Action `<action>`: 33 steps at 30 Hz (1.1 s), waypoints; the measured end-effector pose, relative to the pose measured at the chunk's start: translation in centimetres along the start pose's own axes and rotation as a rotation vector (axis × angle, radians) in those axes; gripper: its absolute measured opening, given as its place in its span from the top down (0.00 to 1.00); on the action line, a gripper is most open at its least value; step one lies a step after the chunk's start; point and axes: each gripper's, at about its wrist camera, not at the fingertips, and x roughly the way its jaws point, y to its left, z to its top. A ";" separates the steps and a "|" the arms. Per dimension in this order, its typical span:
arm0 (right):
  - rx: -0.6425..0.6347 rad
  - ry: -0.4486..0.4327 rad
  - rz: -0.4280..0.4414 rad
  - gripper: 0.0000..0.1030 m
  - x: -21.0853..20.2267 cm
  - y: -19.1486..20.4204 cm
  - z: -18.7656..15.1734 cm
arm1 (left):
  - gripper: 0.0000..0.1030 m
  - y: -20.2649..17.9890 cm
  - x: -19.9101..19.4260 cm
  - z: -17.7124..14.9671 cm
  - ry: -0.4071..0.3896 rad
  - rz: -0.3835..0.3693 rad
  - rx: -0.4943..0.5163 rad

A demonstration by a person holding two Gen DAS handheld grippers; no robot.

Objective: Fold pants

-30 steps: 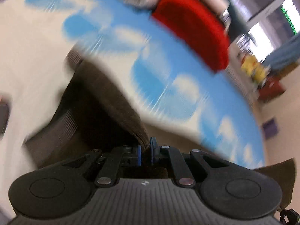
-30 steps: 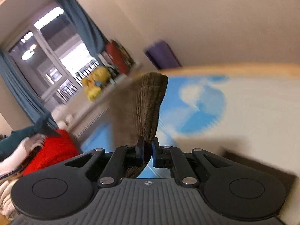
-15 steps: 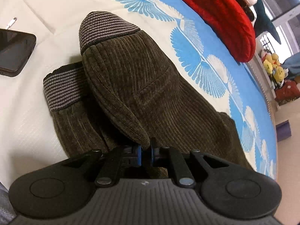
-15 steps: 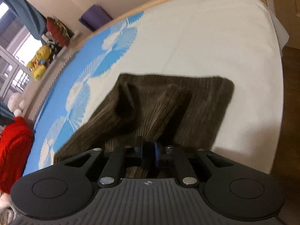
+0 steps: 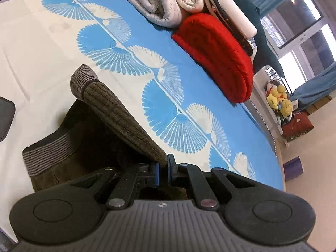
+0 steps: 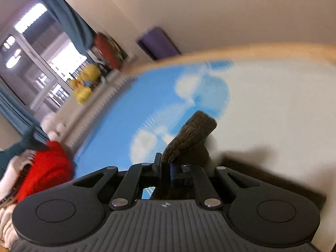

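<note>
Left gripper [image 5: 163, 167] is clamped tight on a fold of the brown corduroy pants [image 5: 117, 117], lifting one leg up off the bed [image 5: 52, 48]. The striped cuff [image 5: 80, 79] points away; the other cuff lies flat on the sheet below it. Right gripper [image 6: 166, 166] pinches another bunch of the pants [image 6: 189, 136], raised above the bed. A red cushion [image 5: 220, 56] sits beyond the pants.

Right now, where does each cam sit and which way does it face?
Left wrist: behind the left gripper, angled down across the bed sheet at the pants it pinches; red cushion beyond.
Right wrist: behind the right gripper, looking across the bed to the window; blurred.
Shared: pants, sheet, red cushion, yellow plush toys.
</note>
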 end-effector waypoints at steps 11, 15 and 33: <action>0.135 0.153 -0.155 0.94 -2.4 -17.9 -8.6 | 0.93 8.6 3.3 -7.8 0.196 0.149 -0.026; 0.170 0.133 -0.117 0.94 -2.1 -19.8 -9.4 | 0.93 7.6 3.3 -7.4 0.194 0.167 0.001; 0.187 0.159 -0.056 0.57 -4.3 -19.8 -9.1 | 0.72 7.4 3.0 -8.1 0.175 0.158 0.070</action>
